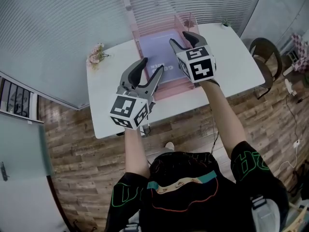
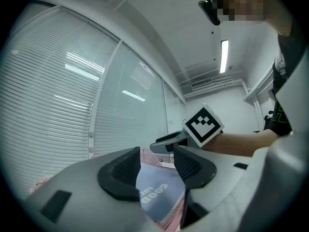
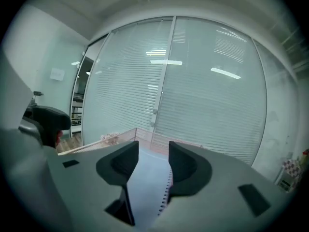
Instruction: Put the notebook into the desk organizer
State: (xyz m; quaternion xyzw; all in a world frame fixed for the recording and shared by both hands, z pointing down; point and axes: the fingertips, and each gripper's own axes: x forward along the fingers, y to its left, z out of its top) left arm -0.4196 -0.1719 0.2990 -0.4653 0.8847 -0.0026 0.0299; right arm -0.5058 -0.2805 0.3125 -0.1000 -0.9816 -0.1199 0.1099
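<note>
A lavender-blue spiral notebook (image 1: 157, 47) lies flat inside the pink see-through desk organizer (image 1: 185, 21) at the back of the white table (image 1: 231, 57). My left gripper (image 1: 152, 65) hovers above the notebook's near edge, jaws apart and empty. My right gripper (image 1: 180, 37) hangs over the notebook's right side, also open and empty. In the left gripper view the notebook (image 2: 159, 197) shows below the spread left gripper (image 2: 157, 166), with the right gripper (image 2: 169, 141) beyond. In the right gripper view the notebook (image 3: 147, 187) and the organizer (image 3: 140, 137) lie under the open right gripper (image 3: 153, 163).
A small pot of pink flowers (image 1: 96, 54) stands at the table's left back corner and a little plant (image 1: 226, 22) at the right back corner. A dark chair (image 1: 265, 50) stands to the right. Glass walls with blinds run behind the table.
</note>
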